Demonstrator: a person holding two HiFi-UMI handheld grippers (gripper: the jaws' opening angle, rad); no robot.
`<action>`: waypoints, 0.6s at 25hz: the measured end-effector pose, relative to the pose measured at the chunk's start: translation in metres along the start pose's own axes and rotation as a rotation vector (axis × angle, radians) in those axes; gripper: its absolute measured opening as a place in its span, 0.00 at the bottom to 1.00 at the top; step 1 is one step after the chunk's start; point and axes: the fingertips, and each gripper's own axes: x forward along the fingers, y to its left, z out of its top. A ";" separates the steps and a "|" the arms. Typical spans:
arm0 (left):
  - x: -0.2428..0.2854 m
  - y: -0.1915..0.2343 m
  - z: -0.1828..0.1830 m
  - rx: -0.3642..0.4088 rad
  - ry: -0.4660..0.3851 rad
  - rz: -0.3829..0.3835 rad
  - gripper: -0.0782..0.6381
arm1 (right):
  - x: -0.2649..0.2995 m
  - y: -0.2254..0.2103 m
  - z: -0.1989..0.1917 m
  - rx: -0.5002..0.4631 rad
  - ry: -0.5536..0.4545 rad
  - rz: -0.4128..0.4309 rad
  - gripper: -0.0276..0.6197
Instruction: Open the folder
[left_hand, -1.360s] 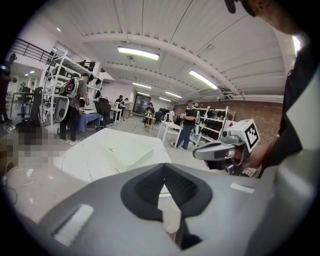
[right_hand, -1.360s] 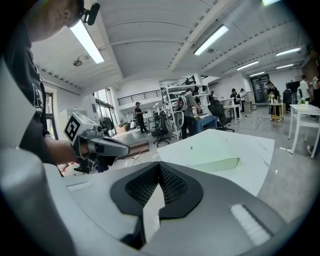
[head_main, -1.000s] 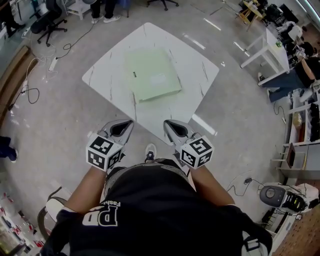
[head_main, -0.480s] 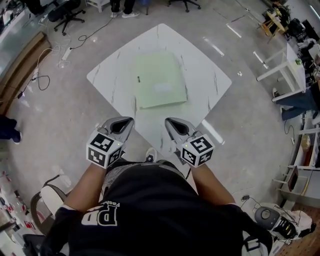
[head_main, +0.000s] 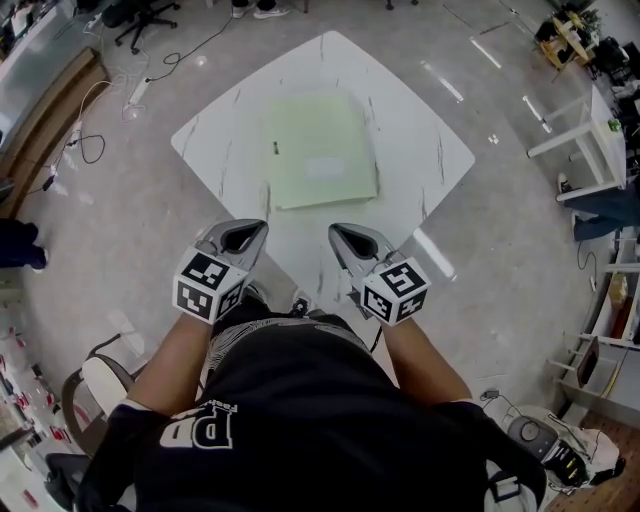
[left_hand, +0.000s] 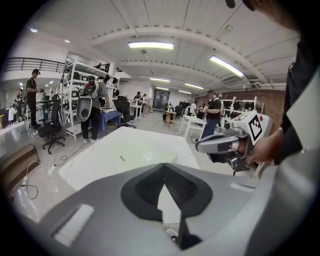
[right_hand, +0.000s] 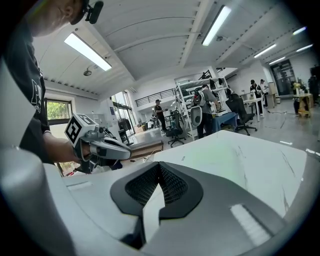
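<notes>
Folder (head_main: 320, 150), pale green, lies flat and closed near the centre of a white marble-look table (head_main: 425, 140), which sits corner-on to the wearer. Its cover has a white label (head_main: 325, 168) and a small dark mark (head_main: 275, 148) by the left edge. Nothing touches it.

Left gripper (head_main: 243, 233) and right gripper (head_main: 350, 238) are held side by side at either side of the table's near corner. They are short of the folder and apart from each other, each w/ a marker cube at its rear. Both point twd the folder. Left gripper view: jaws pressed together at the tips, nothing btwn them, w/ the folder a faint green patch on the table beyond. Right gripper view: same, jaws closed tip to tip, empty.

Bare forearms (head_main: 180, 350) run back from the grippers to a black T-shirt (head_main: 300, 420) at the bottom of the head view.

Around the table: glossy grey floor (head_main: 130, 230), cables (head_main: 75, 150) at left, office chair (head_main: 140, 12) top left, white desk (head_main: 585, 125) at right. In bg of the gripper views: shelving (left_hand: 75, 85) and people standing (left_hand: 95, 107) under strip lights (left_hand: 150, 45).
</notes>
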 end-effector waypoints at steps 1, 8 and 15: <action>0.002 0.001 -0.001 0.000 0.001 -0.004 0.18 | 0.001 -0.002 -0.001 0.001 0.001 -0.004 0.04; 0.014 0.008 -0.002 0.013 0.008 -0.039 0.18 | 0.006 -0.009 -0.004 0.017 -0.002 -0.048 0.04; 0.031 0.019 0.001 0.032 0.004 -0.036 0.18 | 0.006 -0.013 -0.001 0.018 -0.011 -0.070 0.04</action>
